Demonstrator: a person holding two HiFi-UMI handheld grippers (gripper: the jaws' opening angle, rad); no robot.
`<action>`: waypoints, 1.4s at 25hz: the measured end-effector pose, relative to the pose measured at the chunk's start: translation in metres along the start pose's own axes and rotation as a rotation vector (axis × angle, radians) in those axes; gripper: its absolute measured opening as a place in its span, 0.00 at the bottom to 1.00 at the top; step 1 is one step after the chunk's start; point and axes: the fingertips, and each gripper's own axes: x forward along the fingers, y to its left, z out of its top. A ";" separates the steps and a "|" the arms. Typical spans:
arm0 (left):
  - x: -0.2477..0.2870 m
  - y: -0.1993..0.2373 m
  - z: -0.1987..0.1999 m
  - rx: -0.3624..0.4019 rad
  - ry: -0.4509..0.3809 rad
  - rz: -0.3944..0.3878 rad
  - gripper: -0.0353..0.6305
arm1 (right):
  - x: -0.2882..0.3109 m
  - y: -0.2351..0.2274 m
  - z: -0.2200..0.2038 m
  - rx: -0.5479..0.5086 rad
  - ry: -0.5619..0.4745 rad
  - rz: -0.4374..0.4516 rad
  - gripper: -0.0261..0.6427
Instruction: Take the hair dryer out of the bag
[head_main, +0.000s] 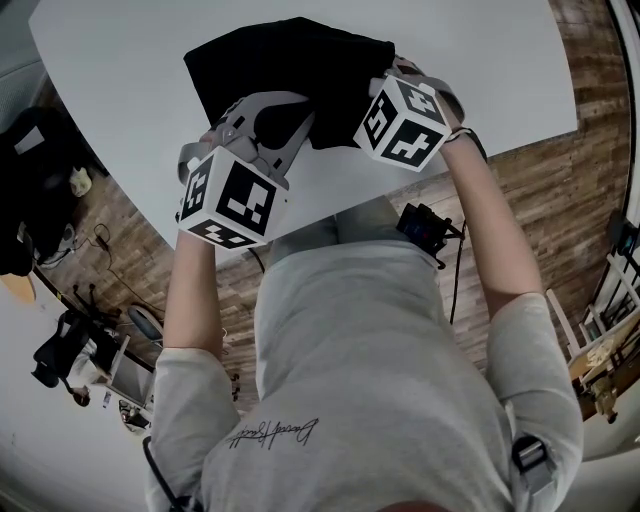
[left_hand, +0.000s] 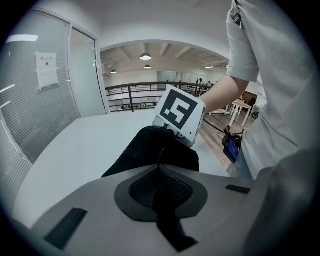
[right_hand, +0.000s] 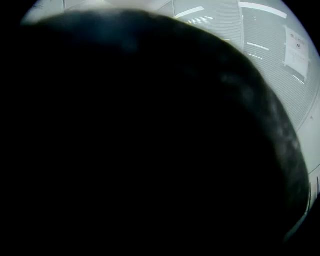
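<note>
A black bag (head_main: 290, 70) lies on the white table (head_main: 110, 80), its near edge toward me. My left gripper (head_main: 300, 125) is at the bag's near left edge; in the left gripper view its grey jaws are shut on a fold of the black bag (left_hand: 145, 150) fabric. My right gripper (head_main: 392, 80) is at the bag's near right corner with its tips pushed under the cloth, and only its marker cube (left_hand: 180, 112) shows. The right gripper view is almost wholly covered by dark bag fabric (right_hand: 150, 150), so its jaws are hidden. No hair dryer is visible.
The table's near edge (head_main: 330, 200) runs just below both grippers, with wooden floor (head_main: 540, 170) beyond it. A small black device (head_main: 425, 225) hangs by my right side. A glass wall (left_hand: 40, 100) stands past the table's far side.
</note>
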 end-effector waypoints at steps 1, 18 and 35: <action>0.001 0.000 0.000 -0.001 0.000 0.000 0.08 | 0.001 0.000 0.000 -0.001 0.002 0.004 0.44; 0.005 -0.001 -0.005 -0.011 0.006 0.001 0.08 | 0.006 0.001 -0.004 0.003 0.039 0.030 0.45; 0.005 -0.004 -0.006 -0.004 0.020 -0.005 0.08 | -0.002 0.003 0.001 0.031 -0.017 0.021 0.39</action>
